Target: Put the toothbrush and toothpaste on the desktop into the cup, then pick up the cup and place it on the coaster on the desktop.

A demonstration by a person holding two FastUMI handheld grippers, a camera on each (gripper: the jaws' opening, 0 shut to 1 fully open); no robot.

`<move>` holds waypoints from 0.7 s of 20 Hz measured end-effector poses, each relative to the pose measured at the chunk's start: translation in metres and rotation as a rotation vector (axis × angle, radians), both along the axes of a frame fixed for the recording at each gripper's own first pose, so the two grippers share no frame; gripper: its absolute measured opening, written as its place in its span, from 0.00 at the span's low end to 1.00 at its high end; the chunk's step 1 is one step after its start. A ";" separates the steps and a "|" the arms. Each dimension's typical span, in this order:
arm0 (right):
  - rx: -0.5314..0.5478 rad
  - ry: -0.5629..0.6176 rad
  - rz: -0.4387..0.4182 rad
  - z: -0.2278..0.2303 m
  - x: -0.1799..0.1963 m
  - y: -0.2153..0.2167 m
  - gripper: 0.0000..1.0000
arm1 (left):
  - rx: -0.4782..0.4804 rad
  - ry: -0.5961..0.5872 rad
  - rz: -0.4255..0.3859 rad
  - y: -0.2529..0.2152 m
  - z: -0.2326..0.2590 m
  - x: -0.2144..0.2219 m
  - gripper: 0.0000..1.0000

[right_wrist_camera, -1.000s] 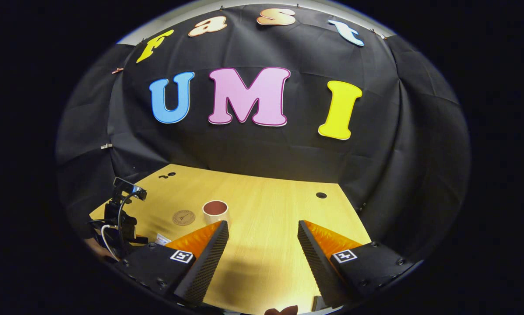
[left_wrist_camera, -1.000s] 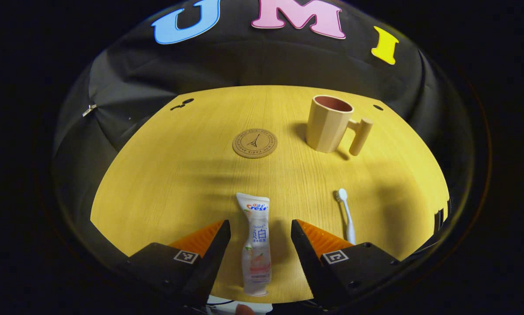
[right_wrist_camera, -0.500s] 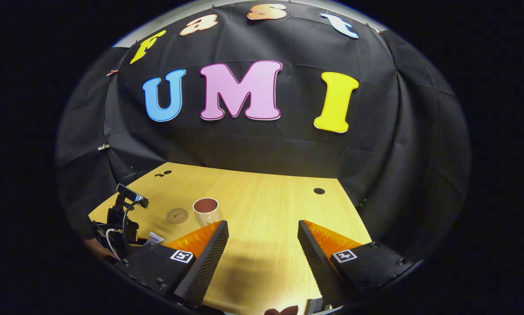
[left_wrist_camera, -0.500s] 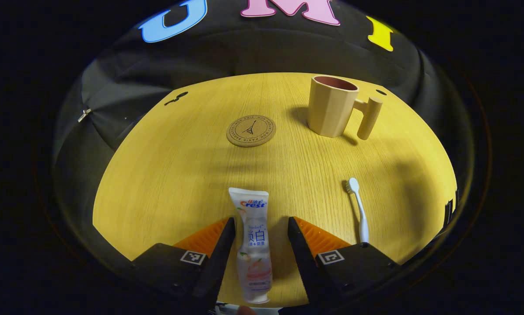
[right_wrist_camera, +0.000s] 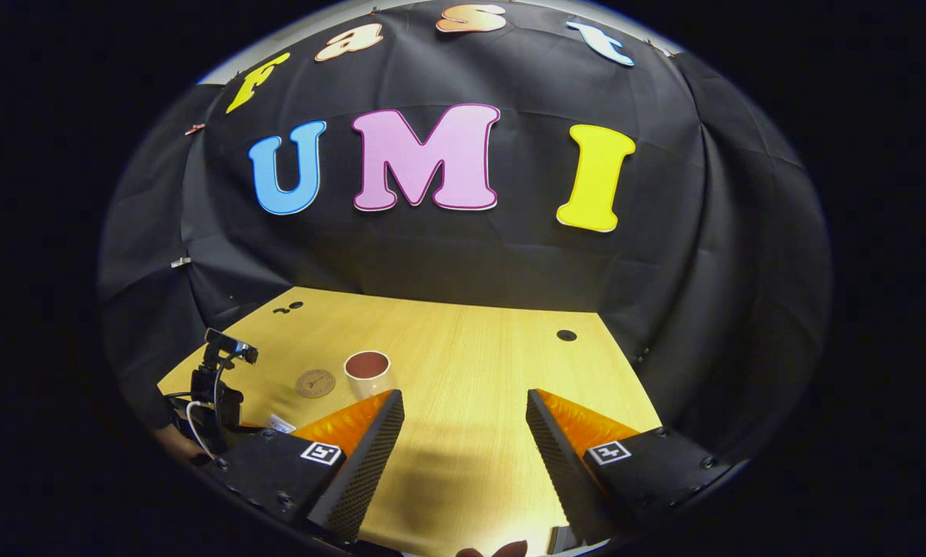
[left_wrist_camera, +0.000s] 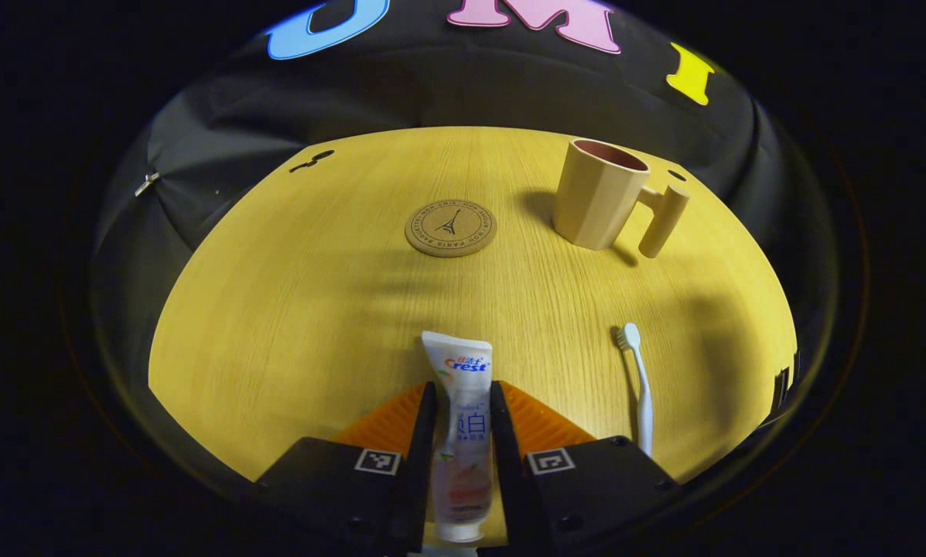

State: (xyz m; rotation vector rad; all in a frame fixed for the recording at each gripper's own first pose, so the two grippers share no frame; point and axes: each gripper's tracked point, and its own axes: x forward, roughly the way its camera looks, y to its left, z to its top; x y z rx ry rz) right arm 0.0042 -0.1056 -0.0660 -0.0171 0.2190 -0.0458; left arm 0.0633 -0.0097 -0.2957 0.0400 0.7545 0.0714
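In the left gripper view my left gripper [left_wrist_camera: 463,402] is shut on the white toothpaste tube [left_wrist_camera: 463,402], which lies on the wooden desktop [left_wrist_camera: 292,309] pointing away from me. A white toothbrush [left_wrist_camera: 639,383] lies to the right of it. The beige cup [left_wrist_camera: 598,193] with a side handle stands upright at the far right, and the round cork coaster [left_wrist_camera: 450,228] lies to its left. In the right gripper view my right gripper [right_wrist_camera: 463,414] hangs open above the desk with nothing between its fingers; the cup [right_wrist_camera: 368,372], the coaster [right_wrist_camera: 315,383] and the left gripper's body [right_wrist_camera: 215,391] sit to its left.
The booth's black cloth closes off the desk at the back and both sides. Small dark holes [left_wrist_camera: 312,161] mark the desk's far left corner, and one hole [right_wrist_camera: 565,335] lies at the far right. Bare desktop [right_wrist_camera: 470,371] stretches ahead of the right gripper.
My left gripper's fingers have closed from wide apart onto the toothpaste tube. The right gripper has stayed open and barely shifted.
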 end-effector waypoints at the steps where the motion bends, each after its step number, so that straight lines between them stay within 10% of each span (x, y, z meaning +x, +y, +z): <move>1: 0.003 0.001 -0.004 0.000 -0.002 0.004 0.98 | 0.010 0.000 -0.024 0.002 0.001 0.000 0.44; 14: 0.018 0.160 0.014 -0.050 -0.014 0.099 0.98 | -0.165 -0.086 -0.245 0.010 0.062 -0.028 0.22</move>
